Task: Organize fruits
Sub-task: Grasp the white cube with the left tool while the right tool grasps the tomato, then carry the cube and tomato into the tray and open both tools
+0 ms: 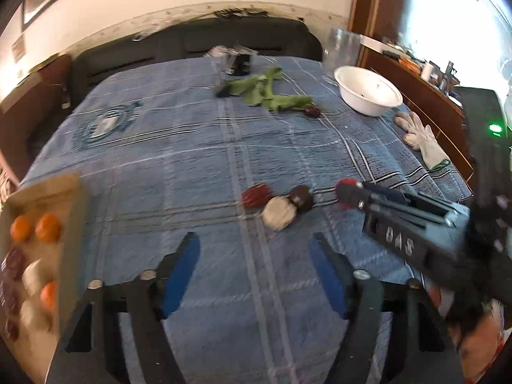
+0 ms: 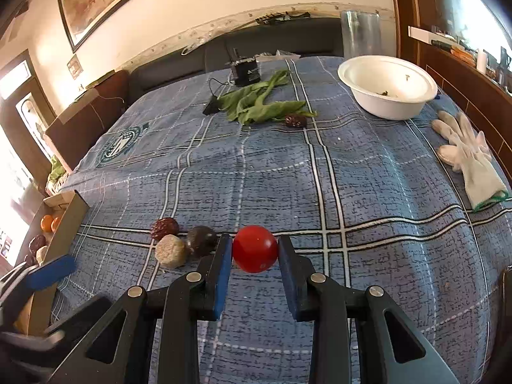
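A red round fruit (image 2: 255, 249) sits between the blue pads of my right gripper (image 2: 255, 249), which is shut on it just above the blue checked cloth (image 2: 352, 176). Left of it lie a dark fruit (image 2: 201, 240), a pale round one (image 2: 171, 251) and a wrinkled red-brown one (image 2: 164, 228). The same three show in the left wrist view: the dark fruit (image 1: 301, 196), the pale one (image 1: 279, 213), the red-brown one (image 1: 256, 194). My left gripper (image 1: 254, 249) is open and empty above the cloth. A cardboard box (image 1: 68, 224) at the left holds oranges (image 1: 48, 227) and other fruits.
A white bowl (image 2: 388, 88) stands at the back right, a white glove (image 2: 467, 156) at the right edge. Green leaves (image 2: 262, 102) and another wrinkled fruit (image 2: 295, 120) lie at the back, with a black device (image 2: 244, 68) and a clear jar (image 2: 360, 33) behind.
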Tool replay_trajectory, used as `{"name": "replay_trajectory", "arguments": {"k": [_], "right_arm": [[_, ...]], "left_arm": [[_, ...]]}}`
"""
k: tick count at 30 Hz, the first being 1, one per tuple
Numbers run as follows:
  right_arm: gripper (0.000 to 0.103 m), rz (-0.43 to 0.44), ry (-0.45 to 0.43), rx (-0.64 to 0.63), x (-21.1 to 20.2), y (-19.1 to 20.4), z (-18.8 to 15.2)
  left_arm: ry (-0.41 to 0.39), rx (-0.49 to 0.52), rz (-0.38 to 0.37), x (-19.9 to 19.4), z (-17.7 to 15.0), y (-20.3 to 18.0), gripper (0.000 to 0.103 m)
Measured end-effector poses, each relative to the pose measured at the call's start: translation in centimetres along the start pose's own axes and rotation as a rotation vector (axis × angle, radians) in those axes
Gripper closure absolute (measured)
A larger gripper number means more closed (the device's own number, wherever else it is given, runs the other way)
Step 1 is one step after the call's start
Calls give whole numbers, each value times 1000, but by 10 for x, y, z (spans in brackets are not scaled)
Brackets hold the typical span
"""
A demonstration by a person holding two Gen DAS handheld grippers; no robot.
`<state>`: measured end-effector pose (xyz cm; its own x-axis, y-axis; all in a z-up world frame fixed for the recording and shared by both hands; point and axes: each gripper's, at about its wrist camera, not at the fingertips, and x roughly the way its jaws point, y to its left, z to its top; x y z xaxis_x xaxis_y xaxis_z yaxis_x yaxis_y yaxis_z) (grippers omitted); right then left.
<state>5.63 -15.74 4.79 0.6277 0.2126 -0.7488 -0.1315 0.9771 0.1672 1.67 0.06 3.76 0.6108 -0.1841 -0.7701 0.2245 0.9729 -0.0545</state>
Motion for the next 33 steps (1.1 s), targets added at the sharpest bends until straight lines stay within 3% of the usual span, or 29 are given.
{"name": "replay_trajectory", "arguments": {"k": [5, 6, 11, 13, 14, 19, 25, 27, 33], "right_arm": [[72, 13, 8, 37, 0, -9, 3], [72, 15, 7, 43, -1, -11, 3], [72, 26, 6, 74, -2, -17, 5], [72, 28, 9, 81, -1, -19, 5], [72, 29, 12, 84, -1, -19, 4], [72, 23, 16, 85, 2, -19, 4], [72, 28, 13, 93, 2, -20, 4], [72, 30, 13, 95, 2, -19, 3], [72, 38, 6, 95, -1, -16, 2]], "left_arm": [[24, -13, -8, 32, 13, -1, 46], [30, -11, -9, 35, 13, -1, 51], [23, -4, -66, 40, 11, -1, 54], [24, 4, -105, 42, 10, -3, 63], [23, 10, -128, 42, 9, -5, 73], [4, 11, -142, 42, 6, -6, 73], [20, 13, -169, 45, 7, -6, 66], [20, 29, -150, 45, 7, -8, 75], [11, 0, -141, 40, 3, -2, 75]]}}
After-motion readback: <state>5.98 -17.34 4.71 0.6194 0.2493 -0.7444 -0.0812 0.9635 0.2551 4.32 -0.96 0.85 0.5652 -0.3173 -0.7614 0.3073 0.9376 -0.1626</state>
